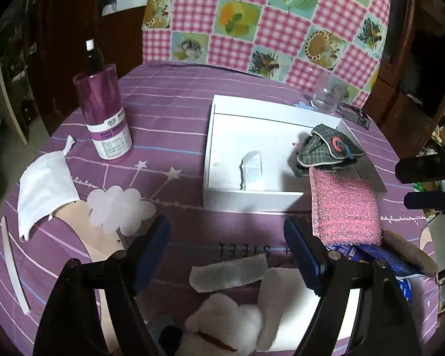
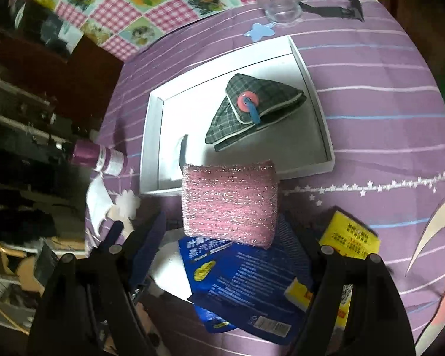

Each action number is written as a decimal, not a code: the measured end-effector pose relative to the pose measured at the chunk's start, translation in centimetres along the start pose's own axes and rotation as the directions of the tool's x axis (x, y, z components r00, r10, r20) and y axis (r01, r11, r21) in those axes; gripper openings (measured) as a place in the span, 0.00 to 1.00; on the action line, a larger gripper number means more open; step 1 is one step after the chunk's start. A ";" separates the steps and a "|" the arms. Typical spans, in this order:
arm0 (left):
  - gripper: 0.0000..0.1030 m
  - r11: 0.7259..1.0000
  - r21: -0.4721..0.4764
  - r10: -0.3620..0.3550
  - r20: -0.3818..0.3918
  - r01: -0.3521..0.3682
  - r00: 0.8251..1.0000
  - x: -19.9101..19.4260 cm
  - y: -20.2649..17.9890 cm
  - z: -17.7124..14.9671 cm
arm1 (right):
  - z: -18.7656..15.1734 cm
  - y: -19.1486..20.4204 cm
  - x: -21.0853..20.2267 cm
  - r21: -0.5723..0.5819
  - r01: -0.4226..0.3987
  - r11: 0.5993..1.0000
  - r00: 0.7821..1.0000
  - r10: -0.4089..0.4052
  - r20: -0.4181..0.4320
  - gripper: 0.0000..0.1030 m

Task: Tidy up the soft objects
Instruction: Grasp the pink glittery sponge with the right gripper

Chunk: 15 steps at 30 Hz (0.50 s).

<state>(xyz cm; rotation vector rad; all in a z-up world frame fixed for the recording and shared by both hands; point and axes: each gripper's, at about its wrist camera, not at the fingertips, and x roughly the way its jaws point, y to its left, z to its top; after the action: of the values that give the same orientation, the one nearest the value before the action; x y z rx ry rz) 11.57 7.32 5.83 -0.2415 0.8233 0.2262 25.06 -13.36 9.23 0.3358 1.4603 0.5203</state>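
Observation:
A pink glittery sponge (image 2: 228, 201) rests on a blue packet (image 2: 243, 284), leaning against the front rim of a white tray (image 2: 154, 118). My right gripper (image 2: 224, 219) is open, its fingertips just short of the sponge on either side and not touching it. In the tray lies a plaid cloth pouch (image 2: 252, 109) with a pink button. My left gripper (image 1: 225, 225) is open over the purple tablecloth, with nothing between its fingers. A white plush toy (image 1: 222, 323) with a red band lies below it. The left wrist view also shows the sponge (image 1: 344, 207), the pouch (image 1: 326, 148) and the right gripper (image 1: 402, 186).
A purple cylinder (image 1: 103, 112) holding a dark bottle stands at the left. A clear glass (image 1: 326, 95) sits behind the tray. White folded paper (image 1: 44, 190) and clear plastic scraps (image 1: 228, 273) lie on the cloth. A yellow box (image 2: 350, 237) lies to the right of the packet.

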 end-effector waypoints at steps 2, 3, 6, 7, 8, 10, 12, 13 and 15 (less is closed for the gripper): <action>0.77 1.000 -0.003 -0.017 -0.008 0.017 1.000 0.0 0.0 0.0 | 0.0 0.3 0.0 -0.039 0.011 0.999 1.000 -0.011 -0.002 0.76; 0.77 1.000 -0.008 -0.025 -0.010 0.025 1.000 0.0 0.1 0.0 | 0.0 0.3 0.0 -0.058 0.009 0.998 1.000 -0.010 -0.007 0.76; 0.77 0.999 -0.019 -0.040 -0.009 0.040 0.999 -0.1 0.2 0.0 | 0.1 0.3 0.1 -0.101 0.011 0.995 1.000 -0.013 -0.019 0.75; 0.77 0.999 -0.019 -0.040 -0.010 0.040 0.999 -0.1 0.2 0.0 | 0.1 0.2 0.1 -0.114 0.026 0.993 0.999 -0.029 -0.017 0.75; 0.77 0.999 -0.016 -0.038 -0.010 0.037 0.999 0.0 0.2 0.0 | 0.1 0.1 0.2 -0.121 0.046 0.992 0.999 -0.048 -0.018 0.75; 0.77 0.999 -0.007 -0.035 -0.014 0.035 0.999 0.1 0.0 -0.1 | 0.3 -0.1 0.5 -0.124 0.071 0.990 0.997 -0.074 -0.021 0.73; 0.77 0.999 0.005 -0.031 -0.024 0.031 0.999 0.3 -0.3 -0.2 | 0.3 -0.4 0.9 -0.132 0.070 0.989 0.996 -0.077 -0.044 0.71; 0.77 1.000 0.010 -0.027 -0.027 0.028 0.999 0.4 -0.4 -0.3 | 0.3 -0.4 1.2 -0.140 0.063 0.988 0.996 -0.072 -0.057 0.70; 0.77 1.000 0.016 -0.021 -0.029 0.021 0.999 0.5 -0.5 -0.4 | 0.3 -0.5 1.4 -0.153 0.058 0.986 0.996 -0.068 -0.060 0.70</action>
<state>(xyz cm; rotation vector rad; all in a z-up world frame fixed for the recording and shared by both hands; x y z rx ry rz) 11.77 6.81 5.27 -0.2382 0.8506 0.1966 25.48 -13.05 7.80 0.1530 1.4794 0.5916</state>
